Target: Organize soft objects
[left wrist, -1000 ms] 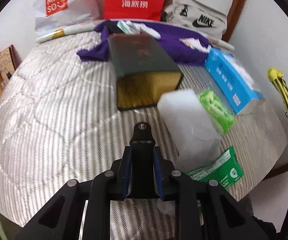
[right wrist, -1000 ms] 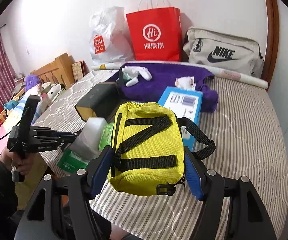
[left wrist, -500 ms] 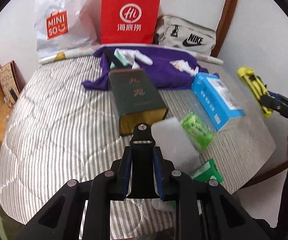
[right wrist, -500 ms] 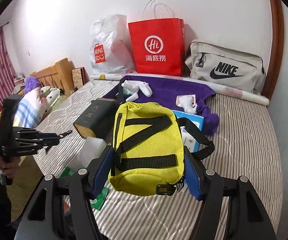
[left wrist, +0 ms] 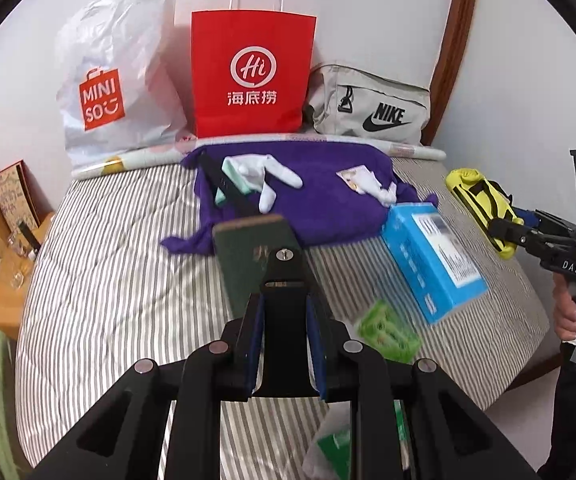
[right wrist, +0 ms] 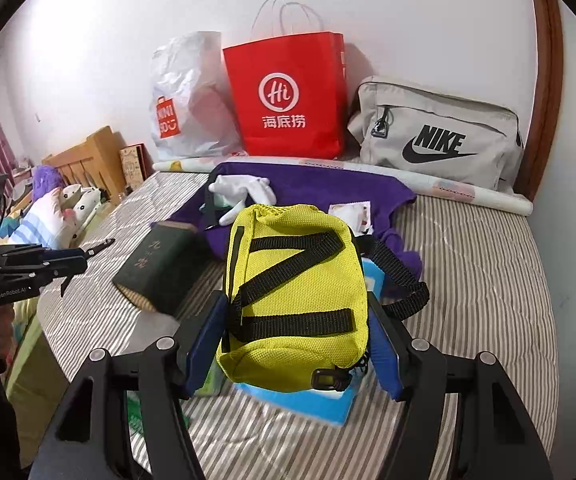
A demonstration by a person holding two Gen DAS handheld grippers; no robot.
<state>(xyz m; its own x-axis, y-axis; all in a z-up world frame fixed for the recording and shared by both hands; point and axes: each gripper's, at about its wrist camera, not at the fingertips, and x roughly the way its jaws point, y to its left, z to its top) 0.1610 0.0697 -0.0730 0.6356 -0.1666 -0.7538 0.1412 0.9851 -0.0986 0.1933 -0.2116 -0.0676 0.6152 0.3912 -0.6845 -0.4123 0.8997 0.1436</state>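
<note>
Left wrist view: the left tongs [left wrist: 283,344] are clenched on nothing above the striped bed [left wrist: 107,280]. At two o'clock the right tongs [left wrist: 500,228] carry the yellow pouch [left wrist: 476,196].

Right wrist view: the right tongs [right wrist: 292,344] grasp the yellow pouch [right wrist: 296,292] by its sides, held over the blue box [right wrist: 312,400]. Its loose strap [right wrist: 400,280] could likely snag. At twelve o'clock a red paper bag [right wrist: 288,96] and a grey Nike bag [right wrist: 436,136] lean against the white wall [right wrist: 87,40].
</note>
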